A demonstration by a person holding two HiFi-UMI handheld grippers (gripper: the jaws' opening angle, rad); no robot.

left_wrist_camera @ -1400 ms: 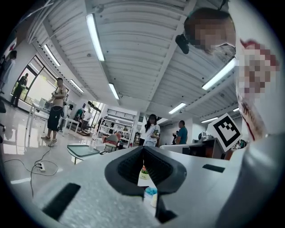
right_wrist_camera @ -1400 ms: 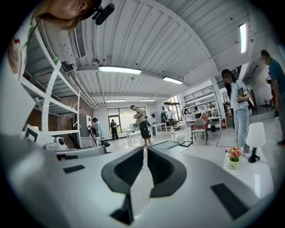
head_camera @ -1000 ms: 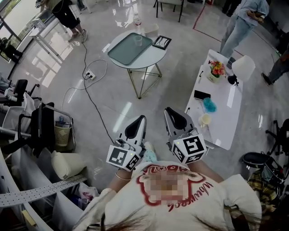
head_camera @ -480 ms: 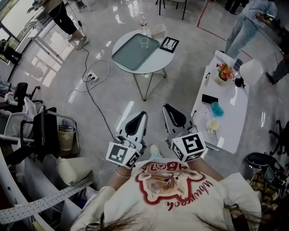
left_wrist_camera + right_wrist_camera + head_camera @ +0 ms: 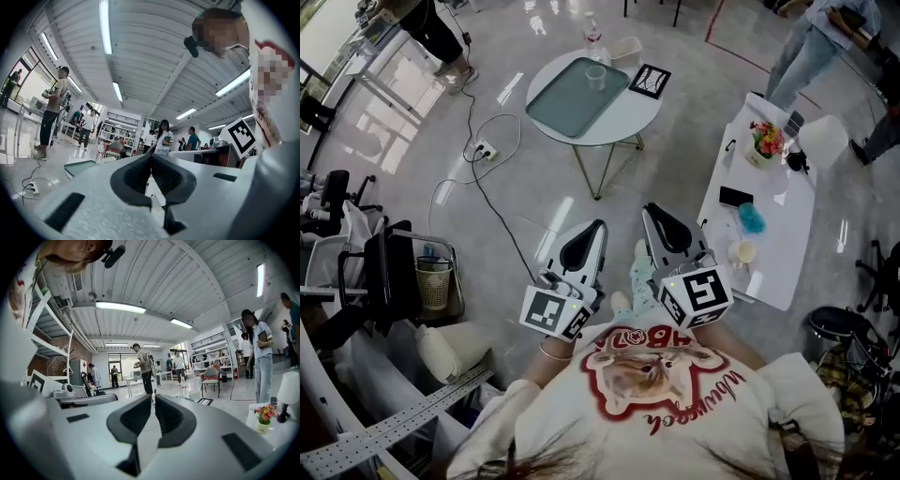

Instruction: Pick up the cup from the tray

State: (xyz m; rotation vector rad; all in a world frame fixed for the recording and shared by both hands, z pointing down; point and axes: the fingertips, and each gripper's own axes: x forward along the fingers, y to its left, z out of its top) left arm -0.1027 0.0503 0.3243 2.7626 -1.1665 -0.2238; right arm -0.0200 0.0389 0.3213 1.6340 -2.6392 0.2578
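Currently small clear cup [image 5: 596, 75] standing upright on grey-green tray [image 5: 562, 105], upper centre; left gripper [image 5: 596, 228], right gripper [image 5: 652, 212] hovering lower centre, both clenched, empty

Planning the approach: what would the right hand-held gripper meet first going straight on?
Open floor first, nothing near. The right hand-held gripper lines up roughly with the table; whether it would clear the top is unclear.

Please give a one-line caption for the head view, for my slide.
Left claw and right claw, shut and empty, far from the cup on the tray on the round table.
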